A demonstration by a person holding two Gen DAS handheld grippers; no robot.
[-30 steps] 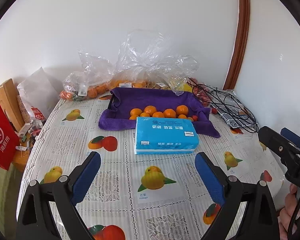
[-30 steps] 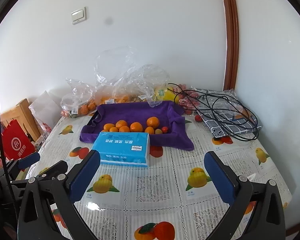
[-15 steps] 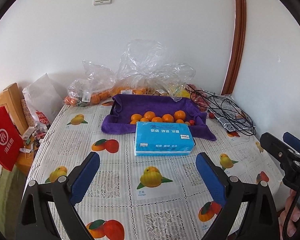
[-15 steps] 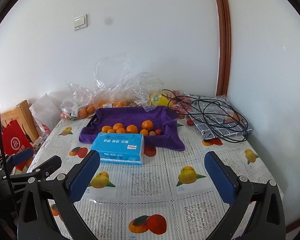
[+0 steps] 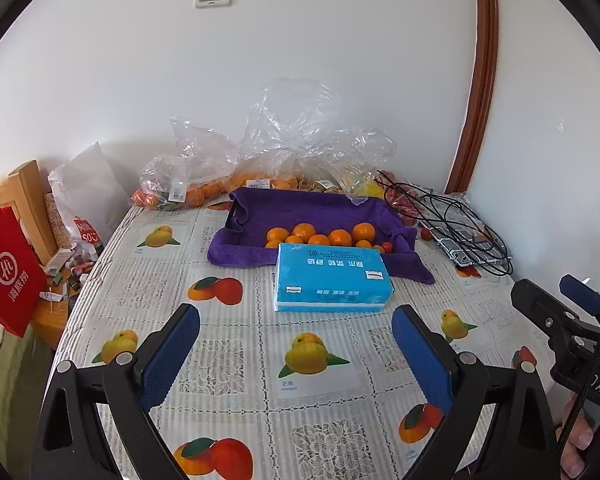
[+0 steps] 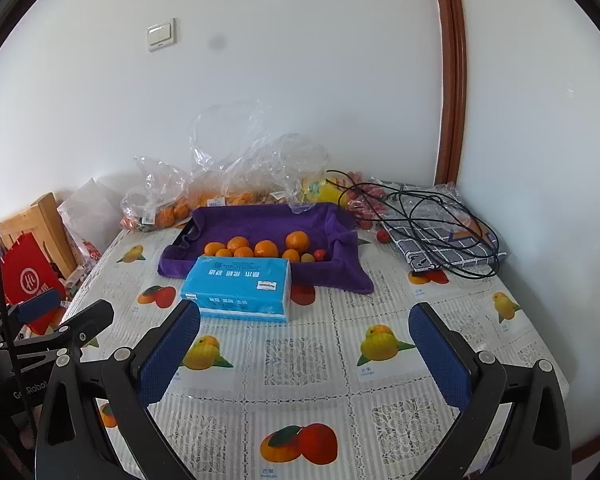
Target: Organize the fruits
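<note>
Left tool [image 5: 296, 340] and right tool [image 6: 304, 340] hover empty, jaws apart, well short of the tangerines [image 6: 260, 248] on the purple towel [image 6: 268, 220]. Risk: the tissue pack [image 6: 240, 286] blocks a low approach; round fruit may roll.

Oranges [image 5: 320, 236] in the cloth-lined tray [image 5: 300, 208]; tissue pack [image 5: 332, 282] before it; bags [image 5: 260, 152] behind

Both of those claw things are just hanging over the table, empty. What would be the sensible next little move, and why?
Probably carry the right gripper forward, over the blue tissue pack, toward the oranges on the purple towel. Both it and the left gripper are open and hold nothing, well short of the fruit, and the pack lies directly between them.
</note>
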